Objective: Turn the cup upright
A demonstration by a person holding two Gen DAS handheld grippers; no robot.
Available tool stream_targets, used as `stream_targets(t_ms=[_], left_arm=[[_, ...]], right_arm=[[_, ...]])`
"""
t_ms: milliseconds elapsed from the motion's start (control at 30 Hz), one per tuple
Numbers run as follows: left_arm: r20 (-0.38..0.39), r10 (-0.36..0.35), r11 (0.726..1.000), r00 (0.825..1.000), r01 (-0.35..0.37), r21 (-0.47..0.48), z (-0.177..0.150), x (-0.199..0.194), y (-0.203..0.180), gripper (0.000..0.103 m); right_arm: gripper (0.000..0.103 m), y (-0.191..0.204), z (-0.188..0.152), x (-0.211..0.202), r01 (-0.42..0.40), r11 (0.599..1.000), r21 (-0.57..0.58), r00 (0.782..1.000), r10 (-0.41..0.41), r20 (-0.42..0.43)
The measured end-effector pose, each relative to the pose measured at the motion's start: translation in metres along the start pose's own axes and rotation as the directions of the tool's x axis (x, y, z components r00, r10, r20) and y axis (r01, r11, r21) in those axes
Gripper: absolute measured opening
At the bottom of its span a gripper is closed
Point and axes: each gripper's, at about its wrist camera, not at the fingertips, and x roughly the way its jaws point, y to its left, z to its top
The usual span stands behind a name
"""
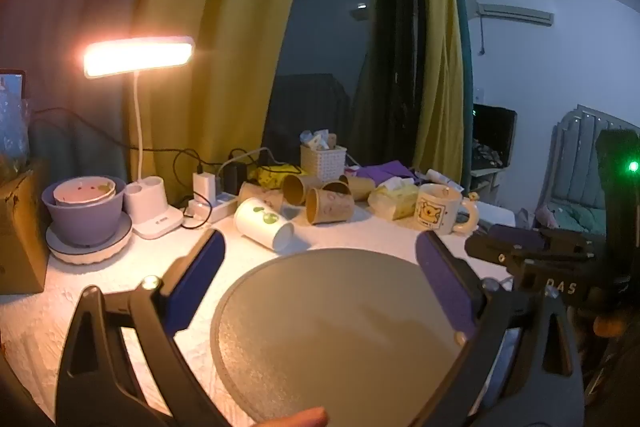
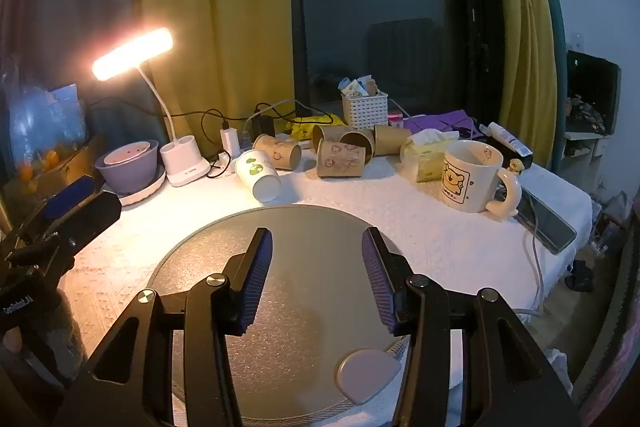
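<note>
A white paper cup with green prints (image 1: 262, 223) lies on its side on the white tablecloth, just beyond a round grey mat (image 1: 340, 331); it also shows in the right wrist view (image 2: 258, 174). Several brown paper cups (image 1: 328, 205) lie on their sides behind it, also in the right wrist view (image 2: 340, 157). My left gripper (image 1: 320, 259) is open and empty, hovering over the mat. My right gripper (image 2: 317, 247) is open and empty above the mat (image 2: 280, 307). The right gripper's body shows in the left wrist view (image 1: 532, 259), and the left gripper's in the right wrist view (image 2: 68, 211).
A lit desk lamp (image 1: 138, 57), a purple bowl stack (image 1: 86, 215), chargers and cables (image 1: 208, 187), a woven basket (image 1: 322, 161), a tissue pack (image 1: 394, 201) and an upright bear mug (image 2: 472, 177) stand at the back. A phone (image 2: 548, 223) lies at the table's right edge.
</note>
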Motion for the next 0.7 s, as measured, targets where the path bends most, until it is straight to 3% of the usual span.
stream_targets(t_ms=[700], left_arm=[[-0.027,0.024,1.0,0.999,-0.024,-0.007,-0.003,0.005,0.005,0.097]], right_arm=[[0.049,0.001,0.0,0.001,-0.005,1.0,0.006,1.0,0.005,-0.002]])
